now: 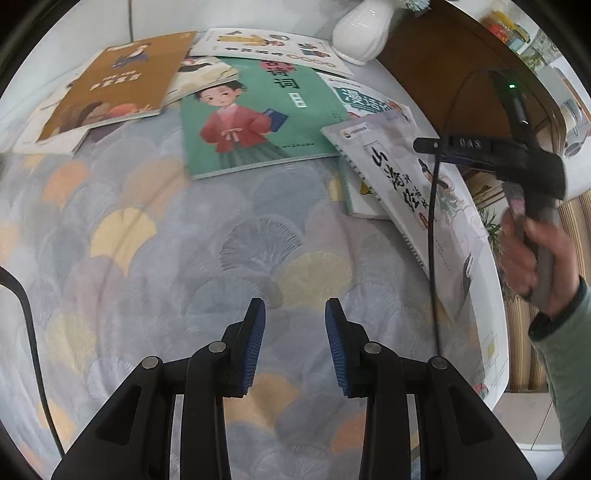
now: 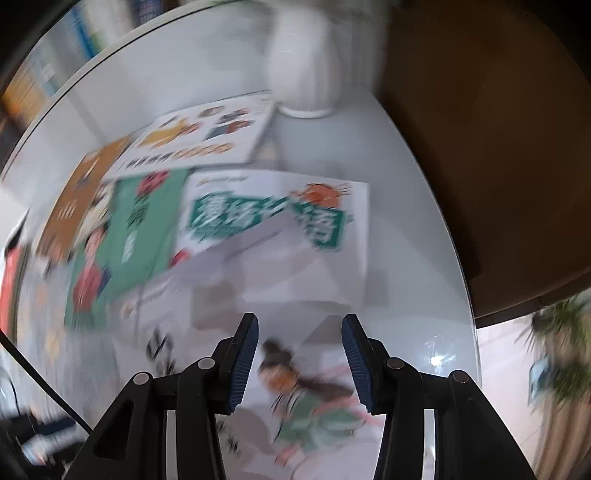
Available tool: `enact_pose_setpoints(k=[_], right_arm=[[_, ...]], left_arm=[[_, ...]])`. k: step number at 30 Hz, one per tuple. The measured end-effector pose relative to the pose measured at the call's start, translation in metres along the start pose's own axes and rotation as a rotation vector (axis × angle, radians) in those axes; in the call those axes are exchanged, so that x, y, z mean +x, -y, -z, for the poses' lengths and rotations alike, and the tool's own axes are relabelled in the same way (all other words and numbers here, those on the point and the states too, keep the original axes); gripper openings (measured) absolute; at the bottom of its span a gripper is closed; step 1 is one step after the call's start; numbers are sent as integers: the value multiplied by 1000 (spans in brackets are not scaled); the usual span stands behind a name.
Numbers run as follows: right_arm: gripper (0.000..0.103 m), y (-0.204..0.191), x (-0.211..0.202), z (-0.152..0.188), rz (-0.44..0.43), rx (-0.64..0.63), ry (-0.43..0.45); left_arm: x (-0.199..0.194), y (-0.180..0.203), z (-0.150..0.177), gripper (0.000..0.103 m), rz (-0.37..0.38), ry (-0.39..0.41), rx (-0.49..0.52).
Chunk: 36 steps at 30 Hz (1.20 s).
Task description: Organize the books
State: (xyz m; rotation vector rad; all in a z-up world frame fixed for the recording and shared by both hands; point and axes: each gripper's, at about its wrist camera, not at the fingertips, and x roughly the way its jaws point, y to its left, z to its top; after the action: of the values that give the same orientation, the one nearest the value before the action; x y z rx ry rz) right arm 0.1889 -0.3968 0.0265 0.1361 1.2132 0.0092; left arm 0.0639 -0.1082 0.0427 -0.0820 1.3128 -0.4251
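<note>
Several books lie scattered on a round table with a fan-pattern cloth (image 1: 155, 236). A green book with a girl in red (image 1: 255, 118) lies in the middle, a brown book (image 1: 118, 81) at far left, a white picture book (image 1: 273, 48) at the back. A white calligraphy book (image 1: 413, 192) lies at the right, over another white and green book (image 1: 362, 99). My left gripper (image 1: 295, 321) is open and empty above the cloth. My right gripper (image 2: 300, 332) is open and empty above the calligraphy book (image 2: 303, 387); the right wrist view is blurred. The right gripper's body also shows in the left wrist view (image 1: 517, 162).
A white vase (image 1: 364, 27) stands at the back of the table, beside a dark wooden chair back (image 1: 454, 62). The table's white rim (image 1: 495, 295) curves along the right. A plant (image 2: 561, 354) stands off the table to the right.
</note>
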Motion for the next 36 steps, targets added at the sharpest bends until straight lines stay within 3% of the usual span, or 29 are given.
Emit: enact_pose_setpoints(k=[5, 9, 13, 19, 21, 27, 30, 32, 34, 36], right_arm=[[46, 16, 14, -13, -55, 77, -23], [46, 9, 11, -12, -18, 4, -14], [48, 19, 16, -20, 11, 32, -17], [50, 24, 20, -21, -142, 75, -81], [51, 10, 15, -12, -125, 27, -83], [51, -42, -12, 39, -199, -18, -115], [52, -76, -20, 69, -147, -25, -137], [54, -102, -18, 89, -109, -10, -184], [56, -124, -15, 103, -128, -26, -214], [55, -146, -24, 113, -106, -163, -181]], left_arm=[[-6, -8, 6, 31, -6, 14, -27], [-5, -12, 8, 31, -1, 13, -50], [-3, -8, 9, 31, 1, 9, -40], [-5, -5, 13, 31, -1, 10, -29], [-6, -7, 15, 31, 0, 19, -40], [-21, -39, 37, 31, -40, 45, -106], [-28, -71, 65, 31, -57, 24, -182], [-31, -85, 84, 31, -35, 13, -226], [-33, -89, 96, 31, -8, -1, -244], [-31, -86, 106, 31, 58, -27, -244]])
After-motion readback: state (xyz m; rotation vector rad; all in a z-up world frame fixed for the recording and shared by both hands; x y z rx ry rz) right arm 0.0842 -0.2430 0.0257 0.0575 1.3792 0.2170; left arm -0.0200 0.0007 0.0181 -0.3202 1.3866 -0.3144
